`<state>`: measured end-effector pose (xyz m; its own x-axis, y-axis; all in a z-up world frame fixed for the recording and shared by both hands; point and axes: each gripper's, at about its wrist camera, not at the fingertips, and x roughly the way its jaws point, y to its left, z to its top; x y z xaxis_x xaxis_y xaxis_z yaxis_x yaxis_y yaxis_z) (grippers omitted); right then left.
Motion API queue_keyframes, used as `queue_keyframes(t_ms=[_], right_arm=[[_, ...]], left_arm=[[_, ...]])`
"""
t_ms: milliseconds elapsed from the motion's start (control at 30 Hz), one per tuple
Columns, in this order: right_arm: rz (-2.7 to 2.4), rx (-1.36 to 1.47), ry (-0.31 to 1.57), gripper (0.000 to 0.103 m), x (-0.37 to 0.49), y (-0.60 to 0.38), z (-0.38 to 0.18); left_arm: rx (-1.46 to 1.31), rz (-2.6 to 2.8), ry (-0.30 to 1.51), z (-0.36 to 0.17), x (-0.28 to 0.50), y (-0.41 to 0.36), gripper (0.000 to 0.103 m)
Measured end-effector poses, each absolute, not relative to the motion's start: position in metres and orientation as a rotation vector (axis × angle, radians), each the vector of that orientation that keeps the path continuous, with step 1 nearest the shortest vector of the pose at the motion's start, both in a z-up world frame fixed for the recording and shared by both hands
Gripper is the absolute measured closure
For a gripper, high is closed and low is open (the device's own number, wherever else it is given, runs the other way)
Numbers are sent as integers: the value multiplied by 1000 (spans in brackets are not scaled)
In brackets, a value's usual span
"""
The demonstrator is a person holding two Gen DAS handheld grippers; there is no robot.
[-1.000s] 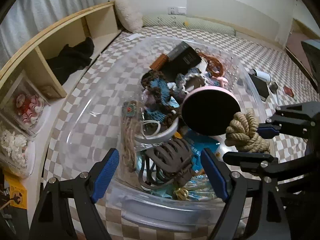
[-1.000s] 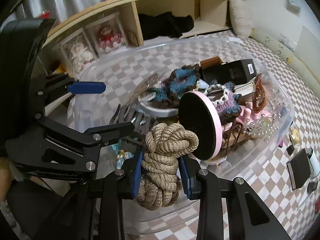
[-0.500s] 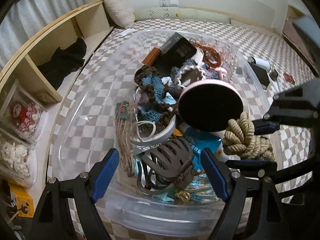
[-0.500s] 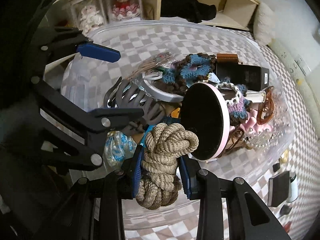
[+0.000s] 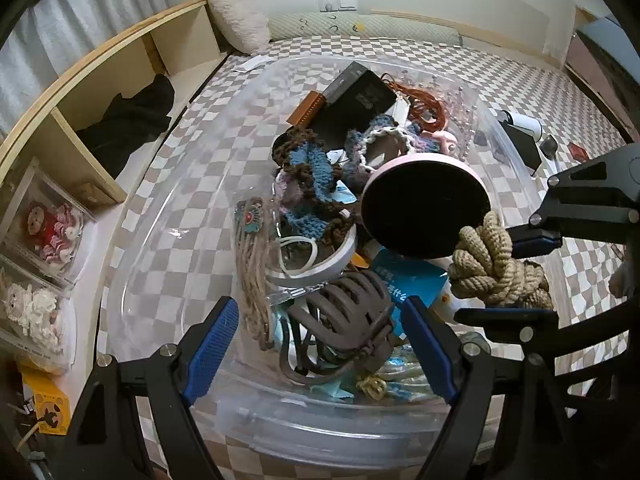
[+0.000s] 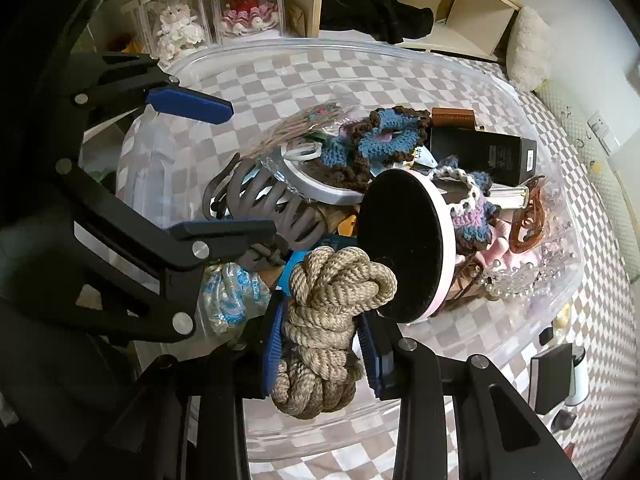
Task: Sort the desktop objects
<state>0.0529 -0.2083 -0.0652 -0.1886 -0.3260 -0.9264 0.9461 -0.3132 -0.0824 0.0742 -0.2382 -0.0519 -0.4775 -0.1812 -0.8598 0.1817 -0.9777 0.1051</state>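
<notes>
A clear plastic bin [image 5: 168, 240] on the checkered cloth holds a heap of small things. My right gripper [image 6: 320, 344] is shut on a knotted tan rope [image 6: 328, 308], held over the bin's near edge; the rope [image 5: 492, 268] also shows at the right of the left wrist view. My left gripper [image 5: 320, 344] hangs open above a grey hair claw [image 5: 344, 320], its blue pads on either side and apart from it. A round pink-rimmed mirror [image 5: 424, 208] leans in the middle of the heap. Crocheted scrunchies [image 5: 312, 184] and a black box [image 5: 356, 100] lie behind it.
A wooden shelf [image 5: 100, 80] with black cloth and boxed dolls [image 5: 48, 220] runs along the left. Outside the bin at the right lie a white bottle [image 5: 524, 124] and small dark items. A white fluffy cushion [image 5: 240, 24] sits by the far wall.
The right gripper has rolled while holding the rope, so its view of the bin has tilted. The left gripper has stayed over the hair claw.
</notes>
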Motion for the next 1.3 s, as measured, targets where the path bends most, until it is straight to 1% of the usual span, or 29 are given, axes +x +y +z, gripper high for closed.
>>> queue_keyframes(t_ms=[33, 67, 133, 533, 700, 767, 800, 833, 933, 967, 1000, 1033, 1067, 1133, 1300], right_arm=[[-1680, 1064, 876, 68, 54, -209, -64], [-1686, 1056, 872, 63, 55, -209, -63], [-1698, 1037, 862, 36, 57, -209, -60], [-1705, 1010, 922, 36, 64, -207, -60], [-1729, 1001, 897, 36, 64, -202, -56], [-1744, 999, 881, 30, 63, -199, -54], [-1751, 998, 874, 21, 63, -198, -53], [-1757, 995, 867, 17, 62, -196, -52], [-1775, 988, 843, 16, 60, -192, -49], [-1782, 989, 830, 15, 59, -190, -49], [-1790, 990, 822, 7, 57, -189, -49], [-1799, 992, 817, 2, 56, -187, -49], [-1808, 993, 812, 1, 54, -185, -50], [-1820, 998, 805, 0, 52, -182, -51], [-1862, 998, 749, 0, 46, -172, -48]], left_arm=[[1472, -2534, 6, -52, 75, -239, 19], [1470, -2536, 10, -51, 76, -240, 19], [1465, -2540, 14, -51, 76, -240, 19], [1448, -2548, 41, -49, 76, -244, 19], [1444, -2549, 57, -47, 78, -245, 19], [1440, -2549, 53, -46, 80, -243, 19], [1437, -2548, 48, -46, 80, -242, 19], [1433, -2546, 42, -46, 81, -242, 19], [1421, -2540, 21, -46, 82, -240, 19], [1415, -2541, 7, -46, 82, -239, 16], [1407, -2541, -8, -45, 82, -237, 13], [1394, -2545, -23, -45, 83, -236, 4], [1376, -2550, -36, -43, 84, -234, 1], [1351, -2553, -33, -40, 85, -233, 1], [1300, -2561, 47, -32, 87, -236, 0]])
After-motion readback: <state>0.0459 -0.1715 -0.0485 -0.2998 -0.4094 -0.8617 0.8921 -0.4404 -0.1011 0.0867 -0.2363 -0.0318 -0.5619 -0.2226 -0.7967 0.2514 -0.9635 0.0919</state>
